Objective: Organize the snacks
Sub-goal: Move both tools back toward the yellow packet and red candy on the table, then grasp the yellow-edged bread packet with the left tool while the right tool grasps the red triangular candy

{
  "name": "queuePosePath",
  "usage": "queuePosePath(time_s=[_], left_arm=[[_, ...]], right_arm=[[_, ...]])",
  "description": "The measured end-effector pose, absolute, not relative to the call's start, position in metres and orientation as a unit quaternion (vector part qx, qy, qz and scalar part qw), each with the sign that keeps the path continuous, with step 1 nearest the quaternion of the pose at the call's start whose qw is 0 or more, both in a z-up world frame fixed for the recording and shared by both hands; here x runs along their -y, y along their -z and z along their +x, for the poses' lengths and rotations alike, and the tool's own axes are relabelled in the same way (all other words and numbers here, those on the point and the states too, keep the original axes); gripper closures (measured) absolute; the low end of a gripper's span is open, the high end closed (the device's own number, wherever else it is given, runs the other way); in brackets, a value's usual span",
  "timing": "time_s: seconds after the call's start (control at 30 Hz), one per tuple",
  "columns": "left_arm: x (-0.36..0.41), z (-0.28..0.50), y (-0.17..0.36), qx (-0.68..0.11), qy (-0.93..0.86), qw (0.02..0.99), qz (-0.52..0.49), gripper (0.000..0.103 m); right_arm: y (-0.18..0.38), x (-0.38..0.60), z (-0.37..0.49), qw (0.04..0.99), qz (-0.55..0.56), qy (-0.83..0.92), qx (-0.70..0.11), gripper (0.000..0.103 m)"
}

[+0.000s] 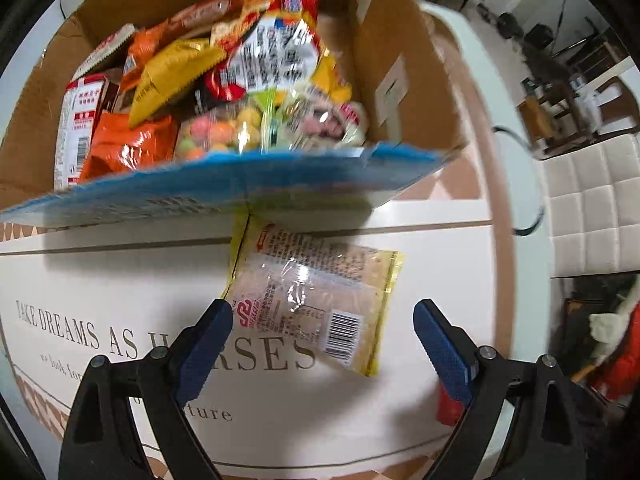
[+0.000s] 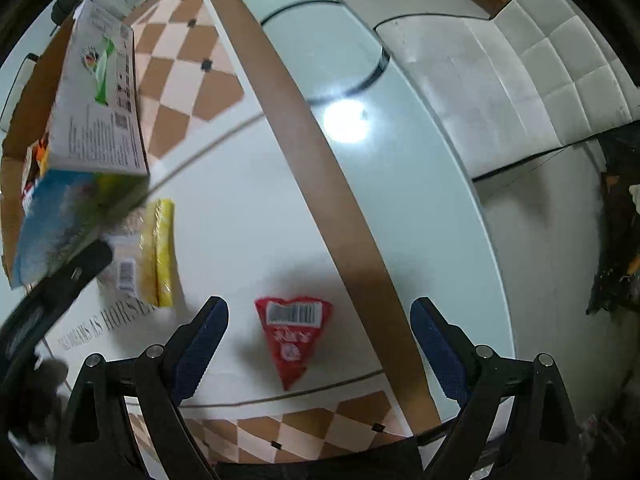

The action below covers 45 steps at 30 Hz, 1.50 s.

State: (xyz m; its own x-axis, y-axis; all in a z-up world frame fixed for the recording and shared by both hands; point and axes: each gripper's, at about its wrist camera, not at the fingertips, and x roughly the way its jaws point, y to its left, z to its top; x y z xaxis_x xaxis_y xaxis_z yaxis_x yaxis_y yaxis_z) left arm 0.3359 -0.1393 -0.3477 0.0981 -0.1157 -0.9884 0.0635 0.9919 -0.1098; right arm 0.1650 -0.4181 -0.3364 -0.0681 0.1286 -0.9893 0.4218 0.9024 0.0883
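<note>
A cardboard box (image 1: 400,40) full of several snack packets stands on the round table; it also shows at the left of the right wrist view (image 2: 96,112). A yellow-edged clear snack packet (image 1: 316,296) lies on the table just in front of the box, and shows in the right wrist view too (image 2: 156,256). My left gripper (image 1: 324,340) is open and empty, just above the near part of that packet. A red triangular packet (image 2: 292,336) lies on the table between the open fingers of my right gripper (image 2: 320,336), which is empty.
The table has a white printed cloth (image 1: 120,280) with a brown band (image 2: 320,160) and checkered border. A white padded seat (image 2: 520,72) stands beyond the table edge. Part of the left gripper's black body (image 2: 52,292) sits at the left of the right wrist view.
</note>
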Motion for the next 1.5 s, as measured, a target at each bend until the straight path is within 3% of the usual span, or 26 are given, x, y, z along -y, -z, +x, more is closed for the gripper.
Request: queuePosePath(time_s=[0.3,0.47,0.87,1.23,1.5], left_arm=[[0.111,0.311,0.37,-0.701,0.028,0.713,0.0,0.01],[0.09,0.299,0.36,-0.706,0.027,0.706,-0.06,0.01],[0.127,0.321,0.369,-0.689,0.011,0.722,-0.058,0.01],[0.055,0.286,0.373,-0.71,-0.02,0.703,-0.042,0.01],[0.044,0.285,0.35,-0.707,0.033,0.696,-0.119,0.01]], right_arm=[[0.363,0.415,0.151,0.618,0.241,0.075,-0.745,0.008],[0.37,0.41,0.151,0.615,0.24,0.064,-0.748,0.008],[0.386,0.416,0.15,0.611,0.253,0.077,-0.746,0.008],[0.387,0.392,0.154,0.606,0.248,0.047,-0.754,0.008],[0.388,0.378,0.16,0.598,0.253,0.035,-0.759,0.008]])
